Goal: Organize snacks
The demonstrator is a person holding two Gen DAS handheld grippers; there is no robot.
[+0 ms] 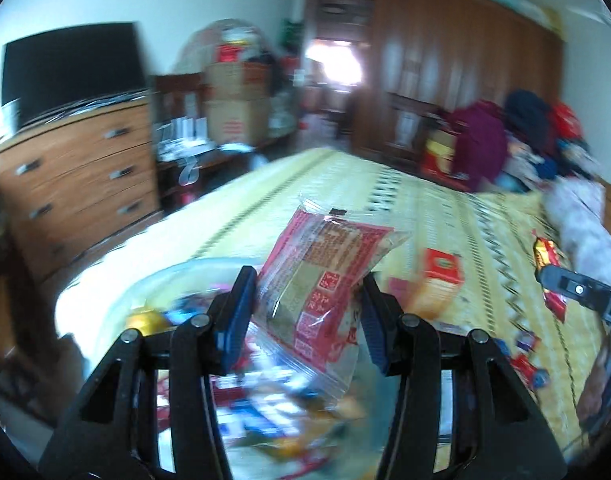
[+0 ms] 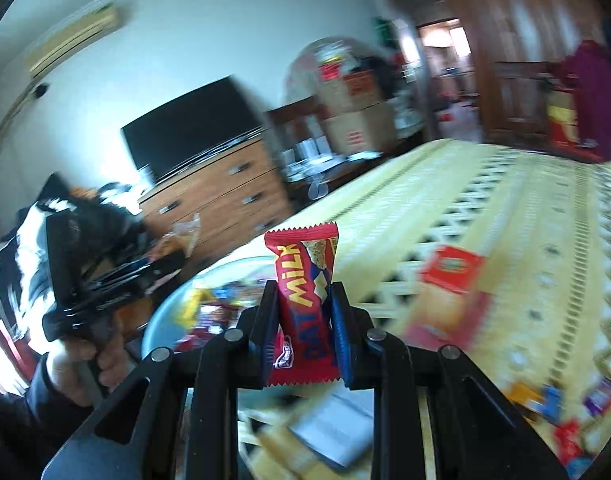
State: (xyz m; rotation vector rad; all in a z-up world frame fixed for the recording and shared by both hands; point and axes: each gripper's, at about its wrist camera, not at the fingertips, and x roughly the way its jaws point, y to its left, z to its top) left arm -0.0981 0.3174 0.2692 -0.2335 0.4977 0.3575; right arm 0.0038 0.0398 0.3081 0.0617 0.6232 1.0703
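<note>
My left gripper holds a clear-and-red snack packet between its blue pads, above a pale bowl filled with several wrapped snacks. The packet hangs loosely and the jaws stand fairly wide. My right gripper is shut on a red "Oat Milk" bar, held upright above the same bowl. The left gripper also shows in the right wrist view at the left, in the person's hand. The right gripper's tip shows at the right edge of the left wrist view.
The bowl sits on a yellow patterned bed cover. A red-and-orange box and several small wrapped snacks lie on the cover to the right. Beyond the bed stand a wooden dresser with a TV, cardboard boxes and a wardrobe.
</note>
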